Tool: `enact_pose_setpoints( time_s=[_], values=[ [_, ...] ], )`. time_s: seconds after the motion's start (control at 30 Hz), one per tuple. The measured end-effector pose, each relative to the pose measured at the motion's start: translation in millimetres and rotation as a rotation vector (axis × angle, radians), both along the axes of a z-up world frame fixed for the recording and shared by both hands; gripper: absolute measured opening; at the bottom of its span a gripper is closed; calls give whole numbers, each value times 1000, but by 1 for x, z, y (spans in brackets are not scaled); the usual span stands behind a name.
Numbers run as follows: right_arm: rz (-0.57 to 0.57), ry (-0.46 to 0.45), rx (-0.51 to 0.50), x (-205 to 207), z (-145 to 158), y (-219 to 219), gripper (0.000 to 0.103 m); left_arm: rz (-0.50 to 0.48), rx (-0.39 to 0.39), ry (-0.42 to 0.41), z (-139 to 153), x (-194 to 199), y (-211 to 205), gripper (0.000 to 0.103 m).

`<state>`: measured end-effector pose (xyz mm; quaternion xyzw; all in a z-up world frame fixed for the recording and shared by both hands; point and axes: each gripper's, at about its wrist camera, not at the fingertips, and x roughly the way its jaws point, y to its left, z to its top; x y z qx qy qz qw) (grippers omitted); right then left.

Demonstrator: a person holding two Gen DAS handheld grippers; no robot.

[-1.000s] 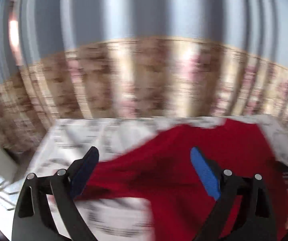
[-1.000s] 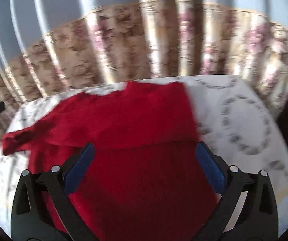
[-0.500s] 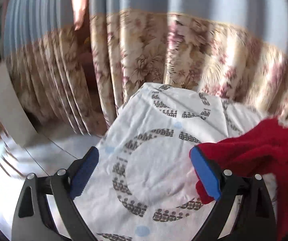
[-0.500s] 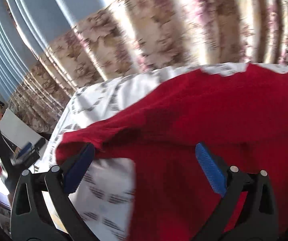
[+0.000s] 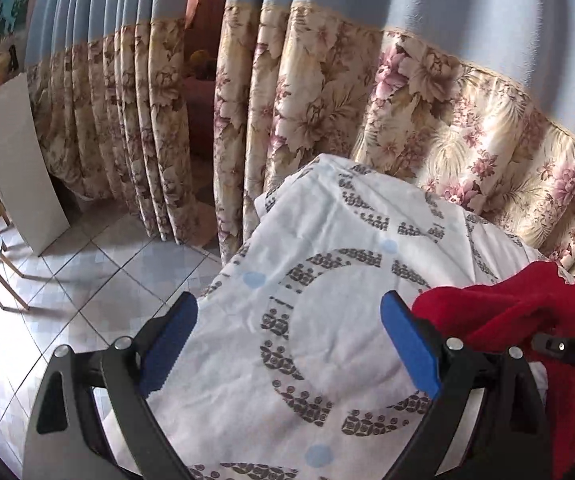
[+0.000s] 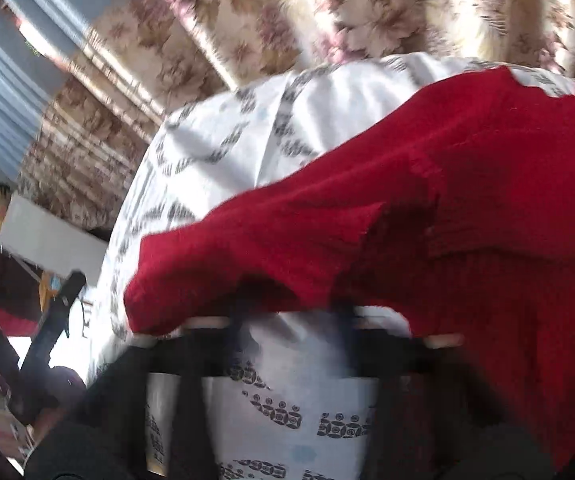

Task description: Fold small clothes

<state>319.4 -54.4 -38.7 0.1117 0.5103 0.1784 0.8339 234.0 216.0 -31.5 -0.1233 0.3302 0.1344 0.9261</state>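
While the left gripper (image 5: 289, 344) hangs spread wide over bare patterned sheet (image 5: 327, 248) with nothing between its blue pads (image 5: 407, 344), the red knit garment (image 6: 427, 200) lies bunched toward the bed's right side, a sleeve cuff (image 6: 175, 280) lifted and draped forward. The right gripper (image 6: 291, 320), blurred, has pressed together under that cuff's edge; a grip cannot be confirmed.
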Motion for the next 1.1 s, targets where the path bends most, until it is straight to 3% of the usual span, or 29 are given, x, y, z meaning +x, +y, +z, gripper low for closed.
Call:
enact_pose_setpoints(
  time_s=[0.1, 0.17, 0.2, 0.23, 0.27, 0.3, 0.53, 0.67, 0.7, 0.77, 0.8, 0.93, 1.1],
  values=[
    [-7, -104, -46, -6, 12, -9, 0, 5, -10, -5, 1, -2, 1, 93],
    [-19, -92, -41, -2, 13, -19, 0, 5, -27, -13, 2, -3, 2, 93],
    [-29, -38, -11, 4, 10, -27, 9, 4, -36, -14, 2, -3, 3, 93],
    [-43, 7, 27, 8, 7, -33, 24, 3, -41, -15, 2, -3, 3, 93],
    [-67, 32, 74, 10, 6, -40, 71, 7, -41, -16, 3, -4, 4, 93],
    [-110, 31, 116, 10, 9, -50, 88, 11, -41, -17, 3, -4, 5, 93],
    [-163, 82, 165, 12, 20, -53, 86, 37, -60, -30, 5, -9, 13, 93],
    [-134, 136, 199, 23, 8, -40, 74, 44, -73, -31, 4, -10, 16, 93],
    [-120, 160, 208, 28, 2, -35, 70, 43, -75, -31, 4, -10, 17, 93],
    [-67, 172, 226, 33, -3, -26, 25, 42, -74, -31, 4, -9, 16, 93],
    [-58, 139, 210, 31, 0, -24, 11, 40, -73, -29, 4, -9, 16, 93],
    [-50, -137, -5, 12, 33, -27, 10, 36, -70, -26, 3, -8, 15, 93],
    [-38, -281, -236, 7, 49, -59, 10, 11, -87, -21, 2, -4, 8, 93]
  ],
)
